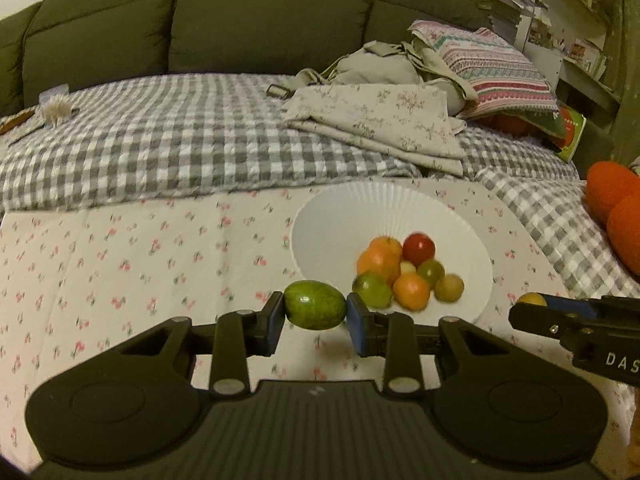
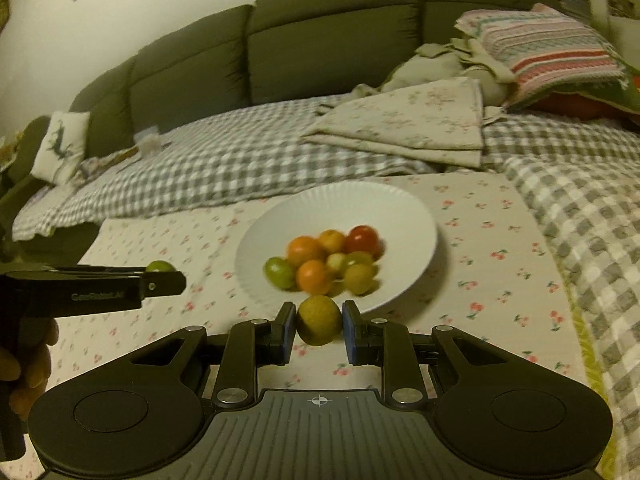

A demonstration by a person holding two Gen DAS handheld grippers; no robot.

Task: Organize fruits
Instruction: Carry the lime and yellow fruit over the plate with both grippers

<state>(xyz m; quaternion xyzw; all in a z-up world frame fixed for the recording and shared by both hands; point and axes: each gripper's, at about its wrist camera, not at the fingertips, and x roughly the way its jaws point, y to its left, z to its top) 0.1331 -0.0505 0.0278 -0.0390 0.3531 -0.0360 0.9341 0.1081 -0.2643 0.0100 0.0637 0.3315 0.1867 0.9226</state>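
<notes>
My left gripper (image 1: pixel 315 316) is shut on an oval green fruit (image 1: pixel 315 311), held just left of and in front of the white ribbed bowl (image 1: pixel 384 204). The bowl (image 2: pixel 340 204) holds several small fruits (image 1: pixel 404 276): orange, green, yellow-brown and one red (image 2: pixel 362 240). My right gripper (image 2: pixel 319 328) is shut on a round yellow-green fruit (image 2: pixel 319 325), held over the bowl's near rim. In the left wrist view the right gripper (image 1: pixel 538 306) enters from the right with that yellow fruit (image 1: pixel 531 299). In the right wrist view the left gripper (image 2: pixel 166 276) reaches in from the left with its green fruit (image 2: pixel 160 266).
The bowl stands on a white cloth with small cherry prints (image 1: pixel 140 264) over a grey checked blanket (image 1: pixel 160 140). Folded linen (image 1: pixel 380 120) and a striped pillow (image 1: pixel 496 64) lie behind it, a green sofa back (image 1: pixel 260 20) beyond. Orange cushions (image 1: pixel 616 208) sit at the right.
</notes>
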